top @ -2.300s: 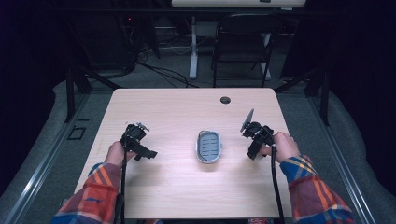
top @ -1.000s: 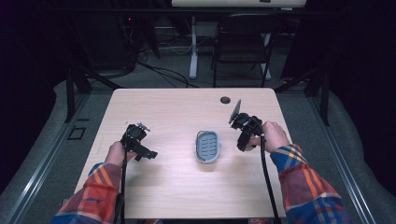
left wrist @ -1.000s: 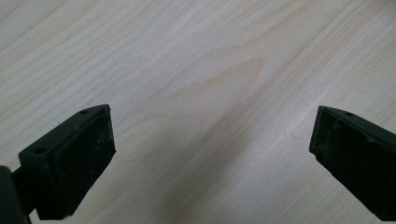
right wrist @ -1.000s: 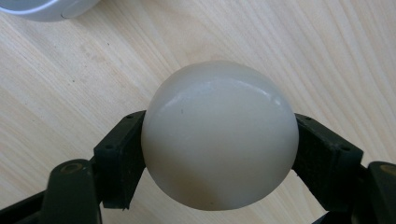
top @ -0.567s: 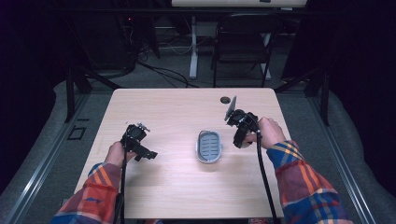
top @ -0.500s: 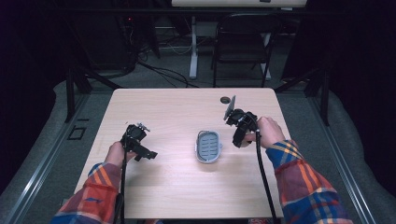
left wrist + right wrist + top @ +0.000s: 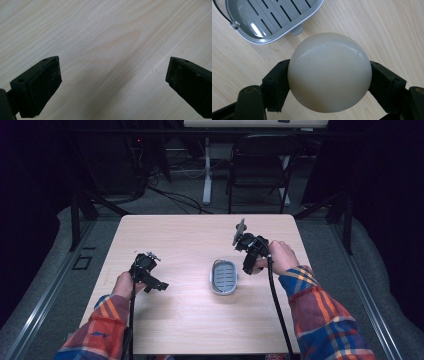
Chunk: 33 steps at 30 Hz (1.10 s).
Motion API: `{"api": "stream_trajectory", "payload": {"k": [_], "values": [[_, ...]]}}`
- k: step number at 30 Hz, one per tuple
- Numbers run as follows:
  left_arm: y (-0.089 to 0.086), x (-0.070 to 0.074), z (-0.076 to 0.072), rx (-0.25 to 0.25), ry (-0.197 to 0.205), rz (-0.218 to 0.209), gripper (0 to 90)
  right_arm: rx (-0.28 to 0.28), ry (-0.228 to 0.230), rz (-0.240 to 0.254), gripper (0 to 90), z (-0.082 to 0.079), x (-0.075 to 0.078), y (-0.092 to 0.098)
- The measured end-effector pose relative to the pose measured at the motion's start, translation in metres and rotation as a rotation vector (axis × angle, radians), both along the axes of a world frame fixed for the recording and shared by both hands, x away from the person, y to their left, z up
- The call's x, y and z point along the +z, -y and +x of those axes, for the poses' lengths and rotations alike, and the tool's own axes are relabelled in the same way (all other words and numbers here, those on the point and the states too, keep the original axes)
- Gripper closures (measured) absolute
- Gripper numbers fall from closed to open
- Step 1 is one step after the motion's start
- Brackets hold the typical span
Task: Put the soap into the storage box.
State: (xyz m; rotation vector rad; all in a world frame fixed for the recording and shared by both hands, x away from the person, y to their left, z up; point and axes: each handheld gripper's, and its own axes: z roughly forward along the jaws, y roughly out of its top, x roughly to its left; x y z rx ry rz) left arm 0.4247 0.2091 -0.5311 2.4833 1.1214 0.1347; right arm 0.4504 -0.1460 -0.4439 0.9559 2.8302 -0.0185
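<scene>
Here we are at the pale wooden worktop (image 7: 190, 320), and the action is all on the right side. The right tool (image 7: 329, 82) has its two black jaws clamped on a smooth, cream-white rounded bar of soap (image 7: 329, 75), one jaw pressed against each flank, the soap bulging out above and below them. Just past the soap, close by but not touching it, sits a grey soap dish (image 7: 274, 17) with a slotted floor and a white rim, a thin wire handle hooked to its side.

Up in the high view, the right tool (image 7: 248, 268) is held by the right hand (image 7: 282, 257) just beside the right edge of the soap dish (image 7: 224, 277), which lies near the middle of the worktop. The soap itself is too small to pick out from up there. A black cable trails from the tool back along the plaid sleeve (image 7: 325, 315).

Over on the other side, the left tool (image 7: 161, 285) sits well apart from the dish, gripped by the left hand (image 7: 124, 283) above the worktop's left half. In the left gripper view, its jaws are spread wide, the left tool (image 7: 112, 85) grasping nothing, just bare wood grain (image 7: 112, 37) between the pads.

Beyond the far edge of the worktop, a dark folding chair (image 7: 260, 165) stands on the floor in the gloom.
</scene>
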Motion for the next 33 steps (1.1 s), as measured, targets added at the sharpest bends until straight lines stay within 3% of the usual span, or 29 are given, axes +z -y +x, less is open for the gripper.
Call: {"api": "stream_trajectory", "payload": {"k": [33], "values": [[0.000, 0.000, 0.000, -0.001, 0.001, -0.003, 0.1, 0.100, -0.017, 0.045, 24.2, 0.008, -0.014, -0.060]]}}
